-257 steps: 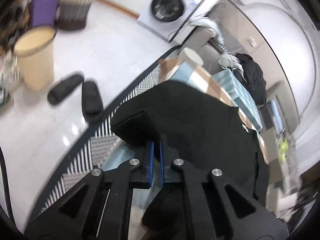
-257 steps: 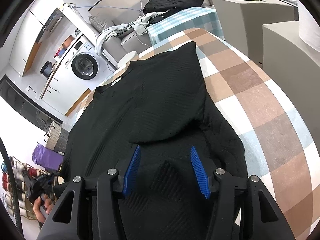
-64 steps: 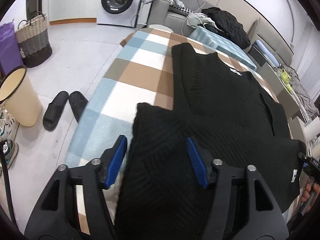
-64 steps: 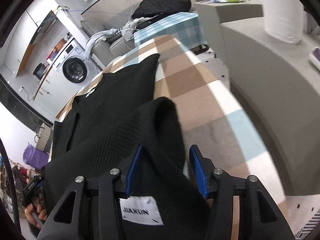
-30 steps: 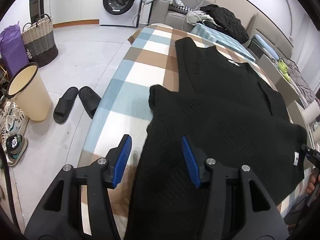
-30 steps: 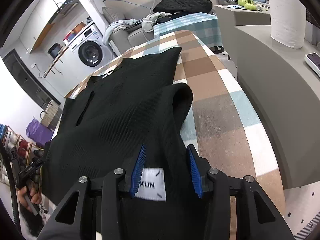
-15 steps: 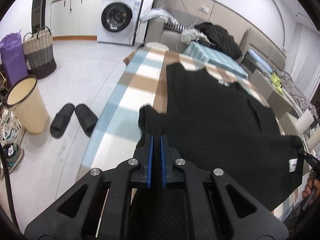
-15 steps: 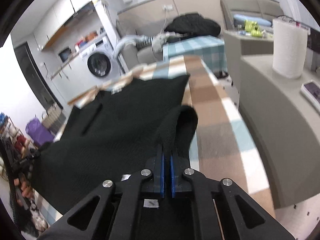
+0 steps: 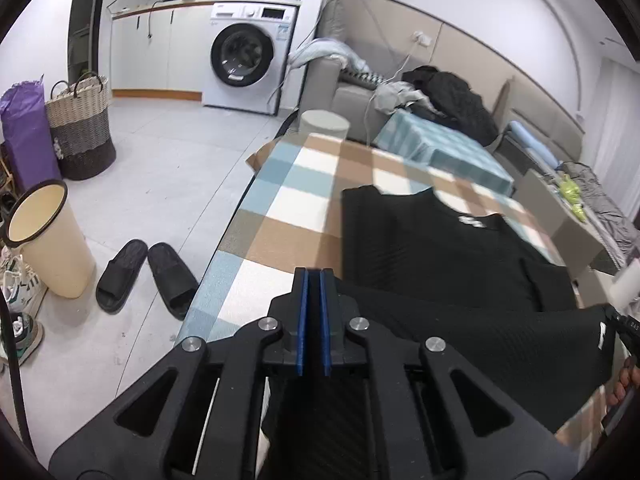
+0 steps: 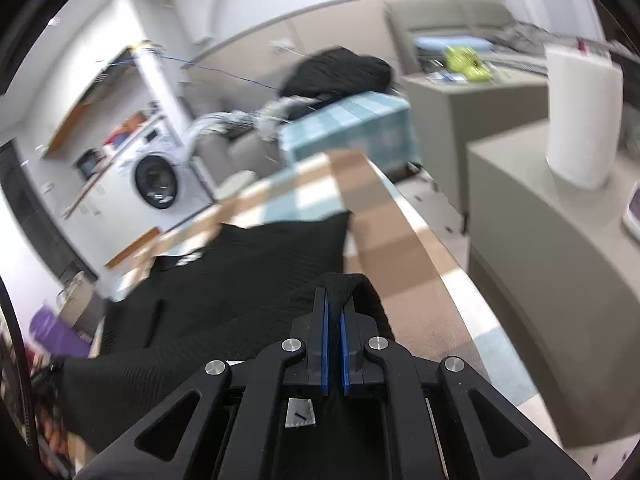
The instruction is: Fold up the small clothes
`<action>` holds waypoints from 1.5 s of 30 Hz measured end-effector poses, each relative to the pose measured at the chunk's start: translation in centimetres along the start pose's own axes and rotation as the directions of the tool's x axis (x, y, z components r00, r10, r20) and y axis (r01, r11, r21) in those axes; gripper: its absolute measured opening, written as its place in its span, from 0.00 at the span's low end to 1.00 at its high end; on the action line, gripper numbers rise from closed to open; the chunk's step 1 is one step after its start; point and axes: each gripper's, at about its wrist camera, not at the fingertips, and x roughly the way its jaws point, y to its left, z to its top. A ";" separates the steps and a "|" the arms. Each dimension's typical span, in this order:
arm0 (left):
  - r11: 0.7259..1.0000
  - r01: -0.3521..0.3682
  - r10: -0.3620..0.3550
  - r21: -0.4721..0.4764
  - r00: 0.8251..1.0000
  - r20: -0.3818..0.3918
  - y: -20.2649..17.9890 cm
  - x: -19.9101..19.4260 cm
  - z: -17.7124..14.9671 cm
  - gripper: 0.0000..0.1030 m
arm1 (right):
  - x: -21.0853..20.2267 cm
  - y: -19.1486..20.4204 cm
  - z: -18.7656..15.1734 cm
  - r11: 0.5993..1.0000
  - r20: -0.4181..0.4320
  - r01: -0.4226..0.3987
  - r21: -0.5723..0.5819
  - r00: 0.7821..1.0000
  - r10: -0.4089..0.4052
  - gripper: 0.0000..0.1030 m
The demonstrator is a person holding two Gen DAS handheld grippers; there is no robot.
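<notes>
Here the black top [image 9: 440, 264] lies on the checked table [image 9: 288, 216], its collar end flat toward the far side and its near hem raised off the cloth. The left gripper [image 9: 313, 280] is pinched tight on one hem corner; in the left wrist view the fabric runs from under its blue pads [image 9: 303, 320] across to the far corner. The right gripper [image 10: 334, 300] is likewise clamped on the other hem corner, with a bulge of knit standing up between and around its pads [image 10: 325, 340]. Neither pair of jaws shows any gap beyond the cloth itself.

The step in hand looks like the bottom-to-top fold. To do it well, both corners should probably travel together at the same height, keeping the hem taut between them so it does not sag or twist. The hem would best land square on the shoulders, parallel to the collar, before either grip lets go. A risk is dragging the flat part along the table if the lift is too low.

As for writing, a white neck label [image 9: 471, 220] shows at the collar, unreadable. A small white tag [image 10: 299, 413] hangs below the right gripper; only a short stroke is visible on it. The washer [image 9: 244, 56] carries panel marks too small to read.
</notes>
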 end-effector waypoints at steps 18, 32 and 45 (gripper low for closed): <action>0.998 0.046 -0.051 -0.031 0.975 -0.218 1.5 3.3 -4.8 0.38 | 0.4 -3.3 -3.9 0.997 -0.234 -0.066 0.040 0.970 0.073 0.46; 0.994 0.027 -0.002 0.108 0.974 -0.226 -0.8 3.8 -5.4 0.20 | 2.0 0.3 -5.7 0.992 -0.254 -0.039 -0.119 0.967 0.008 0.35; 0.986 0.000 0.040 0.164 0.971 -0.235 -0.3 0.7 -7.5 0.12 | 0.7 0.2 -6.6 0.989 -0.290 -0.056 -0.136 0.957 0.014 0.30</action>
